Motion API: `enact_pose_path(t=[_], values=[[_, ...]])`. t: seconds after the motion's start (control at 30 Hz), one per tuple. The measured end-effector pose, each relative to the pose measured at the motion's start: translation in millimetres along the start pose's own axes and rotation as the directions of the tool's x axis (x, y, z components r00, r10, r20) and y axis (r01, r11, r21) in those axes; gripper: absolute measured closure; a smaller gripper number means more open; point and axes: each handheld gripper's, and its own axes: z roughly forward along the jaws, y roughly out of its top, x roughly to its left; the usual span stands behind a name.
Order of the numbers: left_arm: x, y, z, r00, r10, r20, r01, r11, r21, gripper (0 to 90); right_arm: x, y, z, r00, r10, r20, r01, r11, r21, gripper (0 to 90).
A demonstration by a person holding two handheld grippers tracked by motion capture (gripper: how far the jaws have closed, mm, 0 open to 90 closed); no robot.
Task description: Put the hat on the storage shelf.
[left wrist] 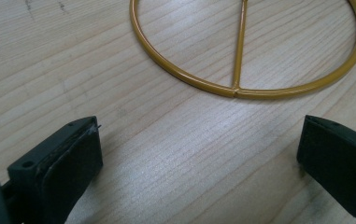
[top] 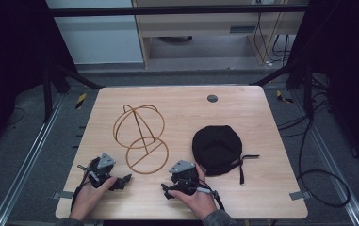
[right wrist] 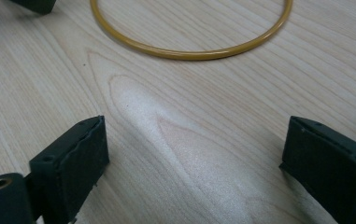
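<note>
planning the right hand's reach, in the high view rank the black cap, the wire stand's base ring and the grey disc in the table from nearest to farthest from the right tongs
1. Wire stand's base ring: just ahead and left of the right tongs.
2. Black cap: ahead and to the right; nearly as near as the ring, so the first two are close to call.
3. Grey disc: near the table's far edge, plainly farthest.

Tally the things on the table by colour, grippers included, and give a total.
Gold: 1, the wire stand
Black: 3, the cap, the left gripper and the right gripper
Grey: 1, the small disc in the tabletop
Total: 5
</note>
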Motion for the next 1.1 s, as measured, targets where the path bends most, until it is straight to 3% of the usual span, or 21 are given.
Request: enact_pose_path(t=[0.2, 0.37, 0.47, 0.5, 0.6, 0.7, 0.73, 0.77, 0.8, 0.9, 1.0, 1.1], values=[[-0.4, -0.9, -0.7, 1.0000, -0.001, 0.001, 0.001, 1.0000, -0.002, 0.0, 1.0, 8.3, -10.8, 1.0000, 0.003, 0.001, -0.003, 1.000, -0.008, 9.6], [0.1, -0.8, -0.8, 1.0000, 0.002, 0.000, -0.002, 1.0000, -0.002, 0.0, -1.8, 23.8, -33.4, 0.9989, -0.046, -0.007, 0.047, 0.998, 0.033, 8.4], [0.2, -0.8, -0.8, 1.0000, 0.002, 0.000, -0.002, 1.0000, -0.002, 0.0, -7.2, 28.2, -42.2, 0.9990, -0.042, -0.015, 0.043, 0.998, 0.046, 8.5], [0.4, -0.6, -0.6, 1.0000, -0.002, -0.004, 0.002, 1.0000, -0.002, 0.0, -16.2, 32.9, -53.0, 0.9990, -0.042, -0.016, 0.043, 0.998, 0.052, 9.1], [0.6, -0.4, -0.4, 1.0000, -0.005, -0.006, 0.005, 1.0000, -0.003, 0.0, -24.6, 36.1, -62.0, 0.9992, -0.038, -0.015, 0.038, 0.998, 0.056, 9.2], [1.0, 0.3, 0.4, 0.9998, -0.014, -0.010, 0.014, 0.9999, -0.002, 0.0, -47.3, 43.2, -87.2, 1.0000, -0.007, -0.002, 0.007, 0.998, 0.059, 9.5], [1.0, 0.3, 0.4, 0.9998, -0.014, -0.010, 0.014, 0.9999, -0.002, 0.0, -47.3, 43.2, -87.2, 1.0000, -0.007, -0.002, 0.007, 0.998, 0.059, 9.5], [2.0, 1.3, 1.1, 0.9999, -0.008, -0.012, 0.008, 1.0000, 0.000, 0.0, -60.4, 45.4, -100.6, 0.9999, 0.007, 0.009, -0.007, 0.999, 0.053, 10.6], [2.0, 1.3, 1.1, 0.9999, -0.008, -0.012, 0.008, 1.0000, 0.000, 0.0, -60.4, 45.4, -100.6, 0.9999, 0.007, 0.009, -0.007, 0.999, 0.053, 10.6], [2.4, 1.3, 1.1, 0.9999, -0.006, -0.012, 0.006, 1.0000, 0.000, 0.0, -90.8, 49.2, -121.3, 0.9981, 0.014, 0.059, -0.020, 0.996, 0.091, 11.8], [2.1, 1.1, 0.9, 0.9999, -0.007, -0.015, 0.007, 1.0000, 0.001, 0.0, -115.3, 51.8, -129.2, 0.9973, 0.027, 0.068, -0.036, 0.990, 0.136, 12.3], [2.1, 1.0, 0.9, 0.9998, -0.008, -0.015, 0.008, 1.0000, 0.001, 0.0, -140.2, 55.8, -131.8, 0.9969, 0.018, 0.077, -0.034, 0.977, 0.212, 12.7]])
